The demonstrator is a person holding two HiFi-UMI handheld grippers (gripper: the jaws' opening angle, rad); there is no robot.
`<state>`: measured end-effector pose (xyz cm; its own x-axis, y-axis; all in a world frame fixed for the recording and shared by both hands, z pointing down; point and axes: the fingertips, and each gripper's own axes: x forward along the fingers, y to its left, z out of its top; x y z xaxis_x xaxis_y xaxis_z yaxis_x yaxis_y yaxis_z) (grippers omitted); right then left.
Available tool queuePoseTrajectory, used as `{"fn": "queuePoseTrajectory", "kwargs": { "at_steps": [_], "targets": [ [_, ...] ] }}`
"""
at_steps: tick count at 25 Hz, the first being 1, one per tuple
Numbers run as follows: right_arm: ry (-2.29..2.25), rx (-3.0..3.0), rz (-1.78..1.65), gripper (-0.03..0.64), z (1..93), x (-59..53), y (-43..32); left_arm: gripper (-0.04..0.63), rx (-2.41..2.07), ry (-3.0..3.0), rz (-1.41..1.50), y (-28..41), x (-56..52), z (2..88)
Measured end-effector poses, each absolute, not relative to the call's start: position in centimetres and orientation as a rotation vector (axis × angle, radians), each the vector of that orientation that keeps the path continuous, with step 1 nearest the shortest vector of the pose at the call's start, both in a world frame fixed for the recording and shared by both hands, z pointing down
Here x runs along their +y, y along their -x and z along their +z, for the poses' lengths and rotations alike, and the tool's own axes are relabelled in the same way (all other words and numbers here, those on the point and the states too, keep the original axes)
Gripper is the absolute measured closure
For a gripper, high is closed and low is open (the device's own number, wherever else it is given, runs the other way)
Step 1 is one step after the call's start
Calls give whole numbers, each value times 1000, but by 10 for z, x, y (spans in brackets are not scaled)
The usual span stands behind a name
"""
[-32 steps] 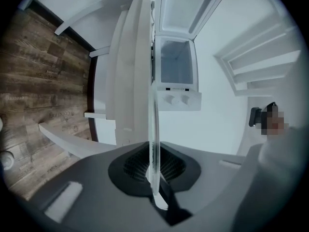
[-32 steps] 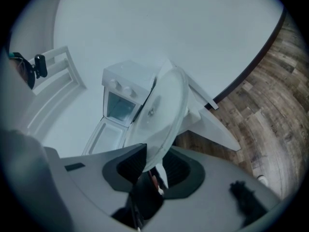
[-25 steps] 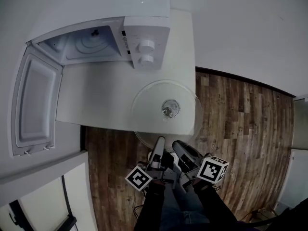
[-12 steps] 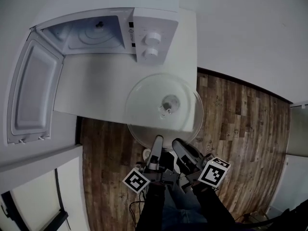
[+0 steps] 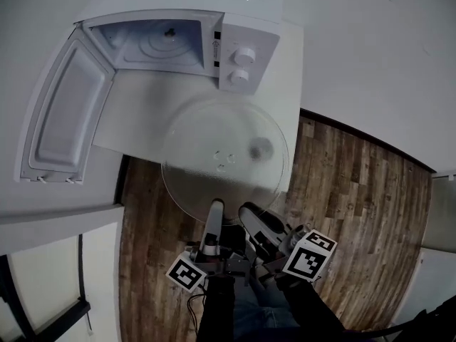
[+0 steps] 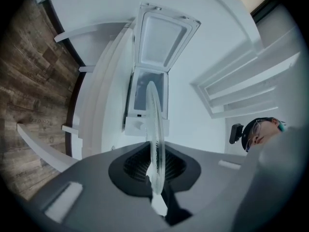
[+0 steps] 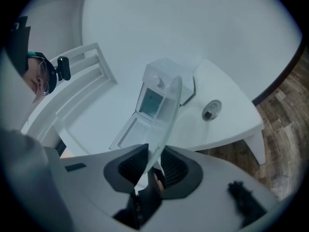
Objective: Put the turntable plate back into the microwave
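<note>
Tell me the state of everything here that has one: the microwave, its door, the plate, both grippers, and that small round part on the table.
Door: wide open.
Microwave: cavity empty, no plate inside.
Plate: lifted off the table, held by its near rim.
Left gripper: shut on the plate.
Right gripper: shut on the plate, jaws just closed further.
Round part: lying on the table.

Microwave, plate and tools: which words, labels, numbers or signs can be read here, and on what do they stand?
Microwave: small dark print on the panel's left edge, too small to read.
Left tool, right tool: black-and-white square markers only, no letters.
Turntable plate: no text.
</note>
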<state>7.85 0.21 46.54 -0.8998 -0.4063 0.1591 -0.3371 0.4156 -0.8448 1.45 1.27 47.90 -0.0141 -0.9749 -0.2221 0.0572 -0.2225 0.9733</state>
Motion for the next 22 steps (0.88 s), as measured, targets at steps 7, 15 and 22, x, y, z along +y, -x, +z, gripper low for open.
{"fn": "queuePoseTrajectory", "kwargs": {
  "at_steps": [7,15,22],
  "targets": [
    [524,2746,-1447,506,434,13,-38,562,-1211,-1337,-1472,24,31,441],
    [515,3011,-1194,459,414,10,-4,561,-1289,-1328,-1573,61,32,421],
    [447,3187,-1128,448,421,-5,23,560,-1275,-1349,-1558,103,11,427]
  ]
}}
